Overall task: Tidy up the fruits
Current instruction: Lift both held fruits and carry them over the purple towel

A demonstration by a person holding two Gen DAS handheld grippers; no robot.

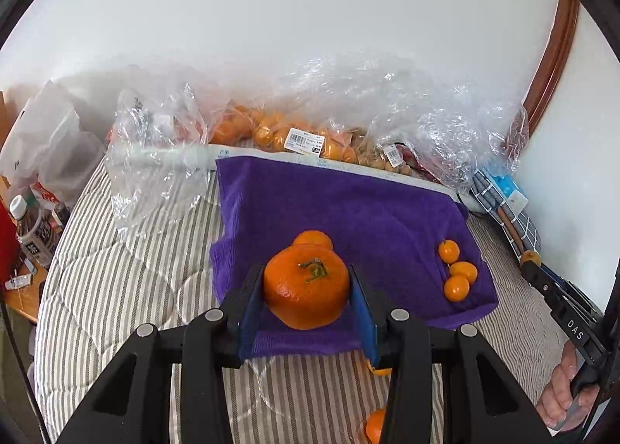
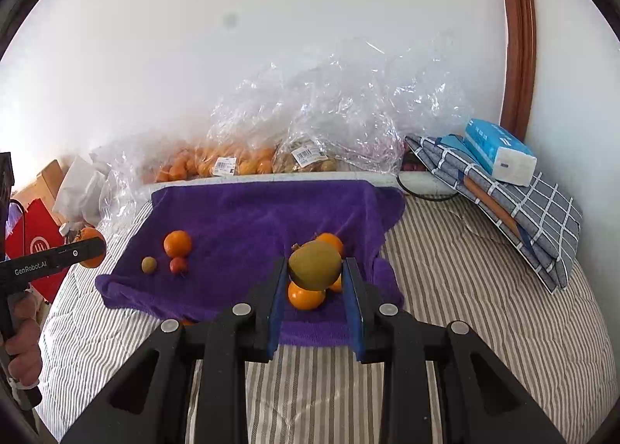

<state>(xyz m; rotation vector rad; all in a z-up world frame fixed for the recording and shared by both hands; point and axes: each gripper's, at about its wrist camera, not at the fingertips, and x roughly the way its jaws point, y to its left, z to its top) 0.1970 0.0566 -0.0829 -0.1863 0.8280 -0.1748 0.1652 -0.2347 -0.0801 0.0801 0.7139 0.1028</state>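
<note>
My left gripper [image 1: 306, 273] is shut on a large orange with a green stem [image 1: 306, 291], held above the near edge of a purple towel [image 1: 348, 203]. A second orange [image 1: 313, 238] lies on the towel just behind it, and three kumquats [image 1: 457, 271] lie at the towel's right. My right gripper [image 2: 316, 264] is shut on a yellow-green oval fruit [image 2: 314, 265] above those kumquats [image 2: 306, 296]. On the towel's left lie an orange [image 2: 177, 243], a small greenish fruit [image 2: 148, 264] and a small red fruit [image 2: 178, 265]. The left gripper [image 2: 91, 248] shows at the left edge.
The towel lies on a striped bedspread [image 2: 445, 269]. Clear plastic bags of fruit [image 1: 294, 134] line the wall behind it. A folded checked cushion [image 2: 523, 211] with a tissue pack [image 2: 500, 151] sits at the right, bottles [image 1: 33, 227] at the left. Two loose oranges [image 1: 375, 424] lie near me.
</note>
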